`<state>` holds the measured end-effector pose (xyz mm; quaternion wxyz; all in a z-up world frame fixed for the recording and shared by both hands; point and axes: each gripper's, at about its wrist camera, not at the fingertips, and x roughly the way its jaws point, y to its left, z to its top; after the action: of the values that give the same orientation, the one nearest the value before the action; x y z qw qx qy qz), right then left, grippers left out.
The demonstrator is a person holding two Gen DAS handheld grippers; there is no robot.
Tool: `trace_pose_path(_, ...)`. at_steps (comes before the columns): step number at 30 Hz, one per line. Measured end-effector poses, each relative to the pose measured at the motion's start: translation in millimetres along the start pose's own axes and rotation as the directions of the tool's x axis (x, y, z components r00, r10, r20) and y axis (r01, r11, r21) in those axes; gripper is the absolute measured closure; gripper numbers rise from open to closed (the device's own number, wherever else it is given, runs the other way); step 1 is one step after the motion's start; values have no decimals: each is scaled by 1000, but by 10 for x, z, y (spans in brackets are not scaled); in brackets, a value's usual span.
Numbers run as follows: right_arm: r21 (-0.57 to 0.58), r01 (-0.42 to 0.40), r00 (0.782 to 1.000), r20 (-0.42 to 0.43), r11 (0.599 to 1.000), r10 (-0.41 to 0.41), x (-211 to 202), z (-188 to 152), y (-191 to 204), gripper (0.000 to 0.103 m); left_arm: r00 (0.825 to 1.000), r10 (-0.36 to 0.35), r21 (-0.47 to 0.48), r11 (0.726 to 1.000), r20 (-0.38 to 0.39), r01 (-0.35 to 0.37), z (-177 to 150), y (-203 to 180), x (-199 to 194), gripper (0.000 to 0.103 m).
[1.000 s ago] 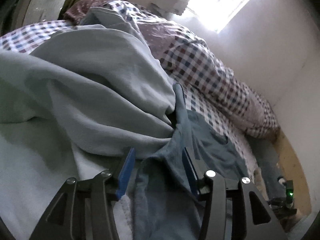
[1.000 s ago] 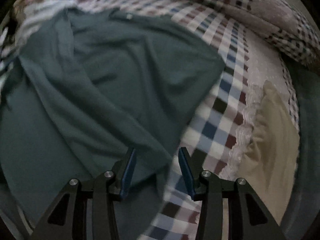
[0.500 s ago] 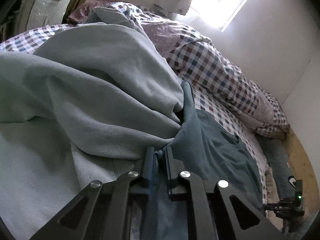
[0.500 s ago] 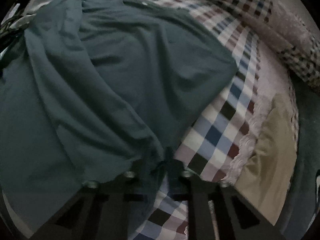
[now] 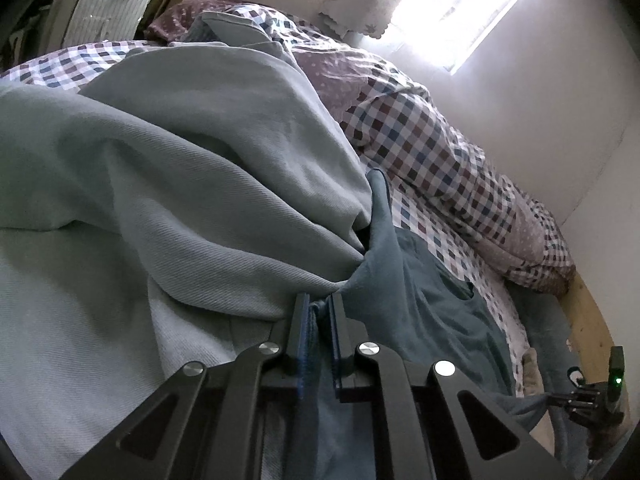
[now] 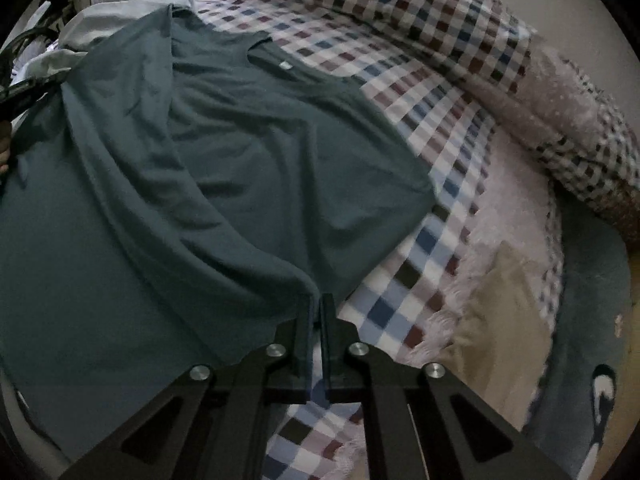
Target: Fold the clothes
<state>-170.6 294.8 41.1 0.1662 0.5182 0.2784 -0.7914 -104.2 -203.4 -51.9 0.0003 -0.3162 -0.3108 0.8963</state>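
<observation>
Left gripper (image 5: 318, 312): fingers (image 5: 299, 332) closed on a bunched edge of the dark teal shirt (image 5: 424, 304), with cloth visible pinched between the blue pads. Which part of the shirt this is cannot be told for certain; it looks like a sleeve or side seam. A pale grey garment (image 5: 180, 184) lies heaped just beside this grip, touching and partly overlying the shirt's edge.

Right gripper (image 6: 316, 312): fingers (image 6: 303, 332) closed on the lower edge of the same shirt (image 6: 248, 168), near a bottom corner. A fold of fabric rises into the grip.

Outward from the grips, the shirt lies front-up and largely spread on the bed (image 6: 452, 216), over a checked sheet. The neckline with its small label (image 6: 285, 65) is at the far end. A long crease runs down the left portion of the shirt, and the right side lies fairly flat. A checked duvet (image 6: 440, 28) is piled along the far side of the bed, and a tan cloth (image 6: 492, 320) lies near the bed's edge, apart from the shirt.

Assessment of progress: early stage. The shirt is laid out and held at two points, but no completed fold is visible. Remaining, by my judgement: carry the held side over the body, fold the opposite side, then fold lengthwise. The grey garment appears unfolded and crowds the left grip; it may drag along.
</observation>
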Motion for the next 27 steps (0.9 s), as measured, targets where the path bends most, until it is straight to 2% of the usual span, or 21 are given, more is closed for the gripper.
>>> trace_pose_path(4, 7, 22, 1000, 22, 1000, -22, -9, 165, 10, 102, 1000, 0, -15, 1000, 11, 0, 2, 17, -22, 95)
trace_pose_path(9, 58, 59, 996, 66, 997, -62, -109, 288, -162, 102, 1000, 4, -24, 1000, 19, -3, -9, 15, -32, 95)
trace_pose_path(19, 99, 101, 991, -96, 990, -92, 616, 371, -365, 102, 1000, 3, -38, 999, 13, -2, -10, 31, -12, 95)
trace_pose_path(23, 124, 224, 969, -135, 967, -207, 821, 419, -445, 102, 1000, 5, -44, 999, 10, -5, -13, 37, -7, 95)
trace_pose_path(25, 171, 264, 958, -161, 949, -238, 869, 407, -519, 101, 1000, 5, -47, 999, 7, -4, -12, 38, -6, 95)
trace_pose_path(27, 213, 267, 961, -130, 940, -243, 788, 367, -507, 99, 1000, 3, -50, 999, 5, -3, -11, 32, -15, 95)
